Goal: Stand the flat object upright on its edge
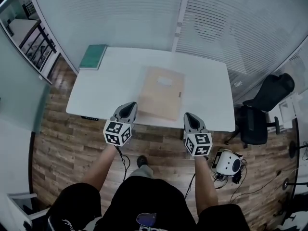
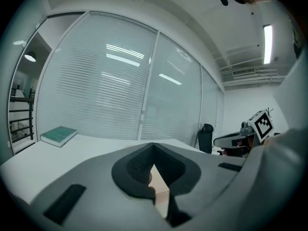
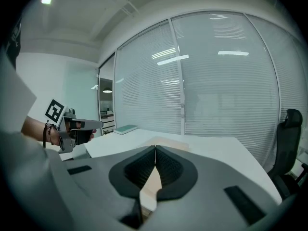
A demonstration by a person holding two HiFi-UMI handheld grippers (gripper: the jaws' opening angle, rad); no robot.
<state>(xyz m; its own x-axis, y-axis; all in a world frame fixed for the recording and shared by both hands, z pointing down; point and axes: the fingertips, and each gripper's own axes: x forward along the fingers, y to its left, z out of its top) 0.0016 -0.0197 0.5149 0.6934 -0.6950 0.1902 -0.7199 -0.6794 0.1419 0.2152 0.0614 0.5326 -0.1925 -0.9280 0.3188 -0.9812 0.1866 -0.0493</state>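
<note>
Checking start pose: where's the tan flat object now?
Head view: the tan flat object lies flat on the white table, near the front edge, between the left gripper and right gripper, with the green book at the far-left corner.

Office corner with a white table, a green book and a black chair

The white table (image 1: 110, 81) stands on a wood-plank floor (image 1: 62, 148) against a glass partition with lowered white blinds (image 1: 134, 13). The green book (image 1: 93, 57) lies flat at the table's far left corner, just over the edge. The black office chair (image 1: 262, 112) sits off the table's right end, and near it on the floor is a small white rounded device (image 1: 227, 163) with dark cables trailing from it. A long ceiling light (image 2: 267, 44) glows overhead.
</note>
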